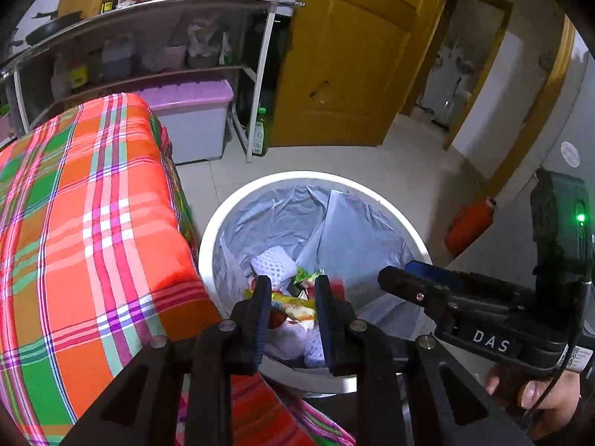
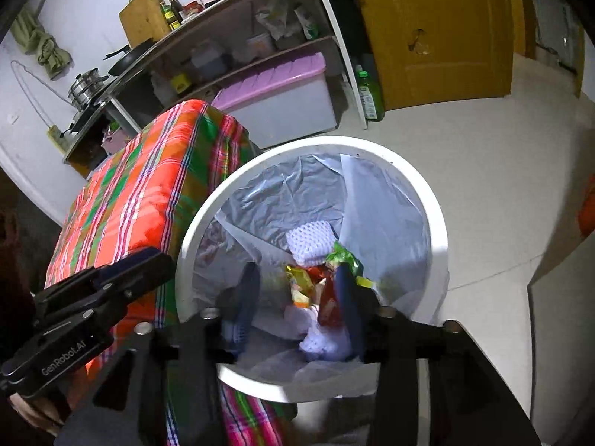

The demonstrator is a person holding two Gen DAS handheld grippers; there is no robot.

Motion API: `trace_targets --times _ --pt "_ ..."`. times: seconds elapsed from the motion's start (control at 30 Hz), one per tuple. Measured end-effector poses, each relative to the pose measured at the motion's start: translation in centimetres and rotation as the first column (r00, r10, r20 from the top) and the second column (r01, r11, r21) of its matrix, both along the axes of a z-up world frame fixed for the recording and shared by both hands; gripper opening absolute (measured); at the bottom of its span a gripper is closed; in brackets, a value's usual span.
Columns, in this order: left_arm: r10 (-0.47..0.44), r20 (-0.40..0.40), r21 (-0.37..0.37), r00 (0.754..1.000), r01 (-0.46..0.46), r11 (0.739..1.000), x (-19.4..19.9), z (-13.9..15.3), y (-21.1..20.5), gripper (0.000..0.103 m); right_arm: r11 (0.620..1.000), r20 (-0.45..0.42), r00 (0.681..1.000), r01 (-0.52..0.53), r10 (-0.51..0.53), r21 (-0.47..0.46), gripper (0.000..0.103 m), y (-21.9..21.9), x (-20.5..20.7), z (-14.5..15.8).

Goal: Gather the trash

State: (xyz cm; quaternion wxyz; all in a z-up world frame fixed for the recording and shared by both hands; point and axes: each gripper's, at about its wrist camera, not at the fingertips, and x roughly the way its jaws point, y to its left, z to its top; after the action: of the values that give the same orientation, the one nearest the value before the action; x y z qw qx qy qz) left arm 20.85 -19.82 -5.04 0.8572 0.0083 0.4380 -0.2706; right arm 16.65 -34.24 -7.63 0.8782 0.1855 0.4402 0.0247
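A white round trash bin (image 1: 223, 219) with a grey liner stands on the floor beside the plaid table; it also shows in the right wrist view (image 2: 431, 200). Inside lie colourful snack wrappers (image 1: 293, 303), white foam netting (image 1: 271, 260) and white paper. In the right wrist view the wrappers (image 2: 308, 278) and netting (image 2: 310, 238) show too. My left gripper (image 1: 292, 290) hovers over the bin's near rim, jaws apart and empty. My right gripper (image 2: 297, 278) is over the bin, jaws wide apart and empty. Each gripper shows in the other's view, the right one (image 1: 420, 282) and the left one (image 2: 145, 264).
A table with an orange, green and pink plaid cloth (image 1: 85, 223) stands left of the bin. Behind are a kitchen shelf (image 1: 156, 11), a purple-lidded storage box (image 1: 193, 119), a green bottle (image 1: 260, 133), a wooden door (image 1: 346, 55) and an orange object (image 1: 468, 223) on the floor.
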Motion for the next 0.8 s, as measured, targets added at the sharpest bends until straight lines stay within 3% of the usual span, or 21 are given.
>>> trace_targets --times 0.43,0.8 --pt "0.027 0.059 -0.05 0.998 -0.024 0.998 -2.3 2.3 2.4 0.024 1.0 0.122 0.993 -0.006 0.008 -0.019 0.045 1.1 -2.9 3.8" --pt "0.057 0.151 -0.084 0.987 -0.044 0.995 -6.9 5.7 5.7 0.024 0.995 0.27 0.96 -0.049 0.072 -0.089 0.045 4.8 -7.5 8.1"
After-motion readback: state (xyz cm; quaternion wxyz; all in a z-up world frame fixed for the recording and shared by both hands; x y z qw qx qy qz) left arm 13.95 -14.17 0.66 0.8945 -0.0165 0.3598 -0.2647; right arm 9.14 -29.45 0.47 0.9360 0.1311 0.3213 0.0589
